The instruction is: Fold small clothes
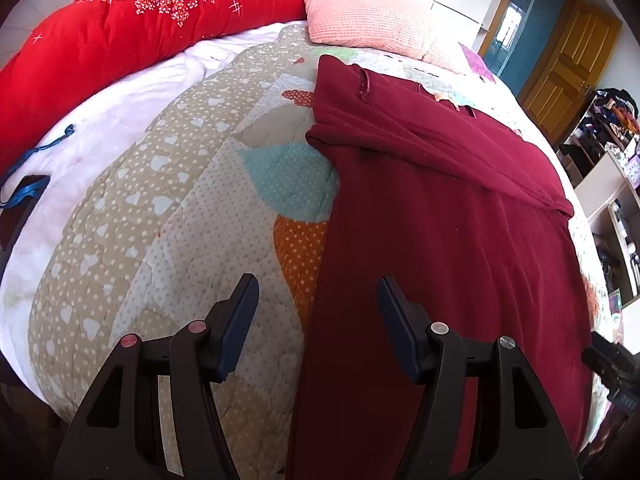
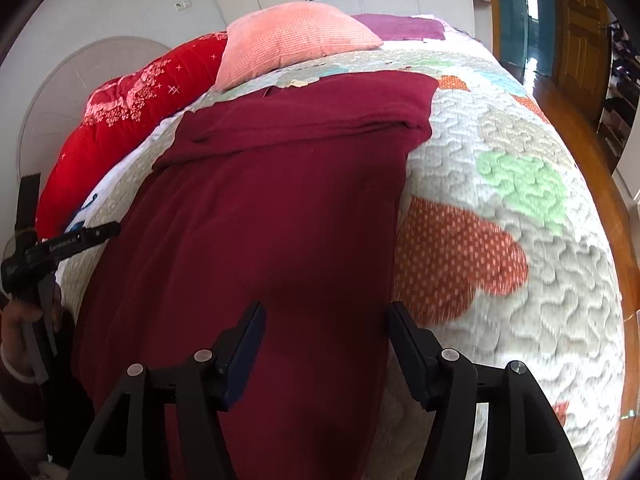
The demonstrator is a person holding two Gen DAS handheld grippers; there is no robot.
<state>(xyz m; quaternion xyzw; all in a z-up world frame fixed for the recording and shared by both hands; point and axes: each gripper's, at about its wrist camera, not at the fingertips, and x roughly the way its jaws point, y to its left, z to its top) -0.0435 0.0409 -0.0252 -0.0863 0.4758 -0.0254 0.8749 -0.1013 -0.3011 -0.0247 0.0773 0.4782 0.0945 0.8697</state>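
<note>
A dark red garment (image 1: 440,220) lies flat on the patchwork quilt (image 1: 160,200), with its far part folded back across it in a thick band. My left gripper (image 1: 318,292) hovers open over the garment's near left edge, one finger above the quilt and one above the cloth. In the right wrist view the same garment (image 2: 280,200) fills the middle. My right gripper (image 2: 326,316) hangs open over its near right edge, nothing pinched between the pads. The left gripper (image 2: 60,240) shows at the left border there, held by a hand (image 2: 20,320).
A red floral duvet (image 1: 120,28) and a pink pillow (image 1: 360,12) lie along the bed's far side. A blue strap (image 1: 28,188) rests on the white sheet (image 1: 120,92). Shelves (image 1: 612,160) and a wooden door (image 1: 560,64) stand beyond the bed's right edge.
</note>
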